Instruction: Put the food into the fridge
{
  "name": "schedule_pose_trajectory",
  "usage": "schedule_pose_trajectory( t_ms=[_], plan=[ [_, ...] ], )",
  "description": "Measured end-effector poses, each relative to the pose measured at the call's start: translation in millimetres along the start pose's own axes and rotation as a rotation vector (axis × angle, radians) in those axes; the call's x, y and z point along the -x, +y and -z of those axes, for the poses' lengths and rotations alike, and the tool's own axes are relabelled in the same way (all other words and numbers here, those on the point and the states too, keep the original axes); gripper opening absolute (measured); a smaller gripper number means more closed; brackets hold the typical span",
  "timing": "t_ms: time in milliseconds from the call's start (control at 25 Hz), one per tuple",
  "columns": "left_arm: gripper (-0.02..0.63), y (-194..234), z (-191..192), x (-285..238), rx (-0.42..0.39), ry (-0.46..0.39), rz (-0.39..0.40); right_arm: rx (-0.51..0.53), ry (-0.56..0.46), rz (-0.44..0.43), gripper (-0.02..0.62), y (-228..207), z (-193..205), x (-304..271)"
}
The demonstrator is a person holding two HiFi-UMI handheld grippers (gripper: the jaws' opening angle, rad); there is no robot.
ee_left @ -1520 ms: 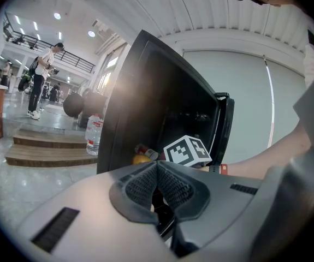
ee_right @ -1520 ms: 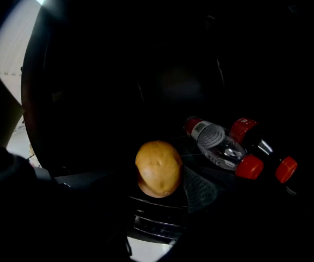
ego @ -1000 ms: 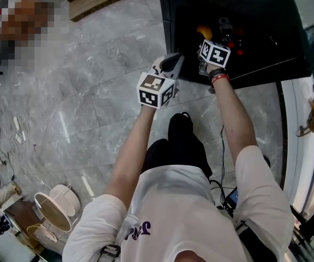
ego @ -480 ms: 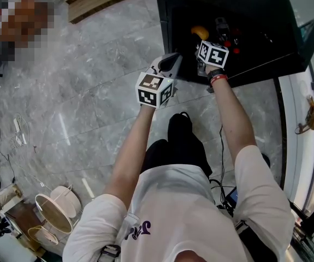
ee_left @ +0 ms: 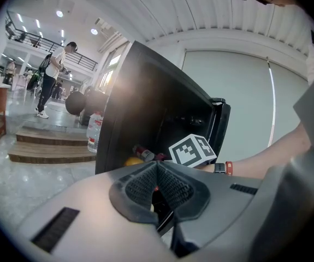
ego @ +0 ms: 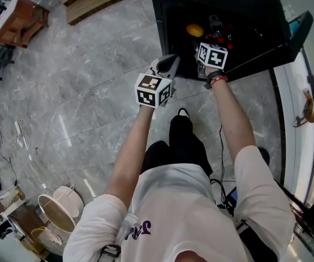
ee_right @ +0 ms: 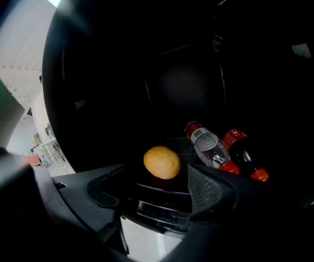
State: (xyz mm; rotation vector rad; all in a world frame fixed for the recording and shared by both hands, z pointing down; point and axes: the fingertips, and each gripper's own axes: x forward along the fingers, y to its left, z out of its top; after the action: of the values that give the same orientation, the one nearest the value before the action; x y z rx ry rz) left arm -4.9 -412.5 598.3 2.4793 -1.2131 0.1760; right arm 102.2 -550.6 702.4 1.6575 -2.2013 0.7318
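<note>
My left gripper [ee_left: 157,173] has its jaws pressed together with nothing between them. In the head view it hangs just outside the near left corner of the black fridge [ego: 255,4], at about 7 o'clock from the food. The fridge stands open at my 12 o'clock. Inside, on a dark shelf [ee_right: 165,209], the yellow food [ee_right: 161,162] lies free (a potato or a lemon, I cannot tell which). My right gripper [ee_right: 157,182] reaches into the fridge with its jaws spread wide. The food sits just beyond them at 12 o'clock and touches neither pad. At roughly 2 o'clock from the food two bottles lie on their sides, red caps toward me: a clear bottle [ee_right: 208,145] and, just beside it at 3 o'clock, a dark bottle [ee_right: 244,156].
</note>
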Motion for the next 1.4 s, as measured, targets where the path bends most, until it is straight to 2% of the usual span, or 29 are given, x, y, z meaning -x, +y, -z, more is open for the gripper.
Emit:
schedule_pose_trajectory(
  t_ms=[600,880,1080,1400],
  plan=[
    [0.017,-34,-32,41,0.028,0.03,0.022,-0.019,0.022,0.042,0.269,1,-21,81],
    [0.017,-40,-49,71,0.053,0.032,0.009,-0.064,0.01,0.018,0.252,19,-28,123],
    [0.017,-45,-61,92,0.058,0.022,0.008,-0.044,0.0,0.008,0.218,34,-30,152],
    [0.017,-60,-70,115,0.025,0.02,0.02,-0.01,-0.032,0.005,0.204,50,-31,193]
  ],
)
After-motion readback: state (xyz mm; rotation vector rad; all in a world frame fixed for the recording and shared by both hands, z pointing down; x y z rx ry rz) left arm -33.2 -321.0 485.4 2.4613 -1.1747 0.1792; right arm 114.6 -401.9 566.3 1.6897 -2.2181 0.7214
